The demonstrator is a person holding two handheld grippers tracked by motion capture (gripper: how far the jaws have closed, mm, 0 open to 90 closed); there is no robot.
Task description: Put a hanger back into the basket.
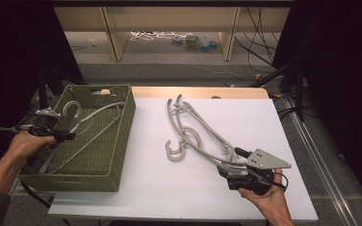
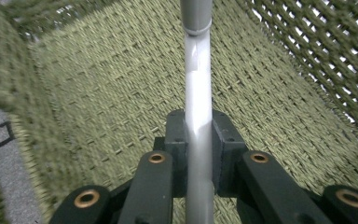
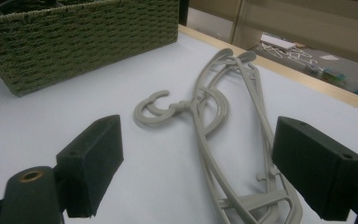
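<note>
High view: left gripper [image 1: 69, 136] held a grey hanger [image 1: 82, 123] over the green basket [image 1: 122, 141] at the table's left edge, while the loose hangers [image 1: 195, 136] lay mid-table by the right gripper [image 1: 226, 165]. Left gripper view: jaws were clamped on the hanger's bar [image 2: 198, 116]; it looked tilted, so I'd lower it flat before releasing. Right gripper view: jaws stood wide open and empty over the pile's [image 3: 223, 121] near end; best to close on one bar only.

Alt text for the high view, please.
Over a white table, the left gripper holds a grey hanger inside a green woven basket, while the right gripper, jaws open, sits at a pile of grey hangers on the tabletop.
</note>
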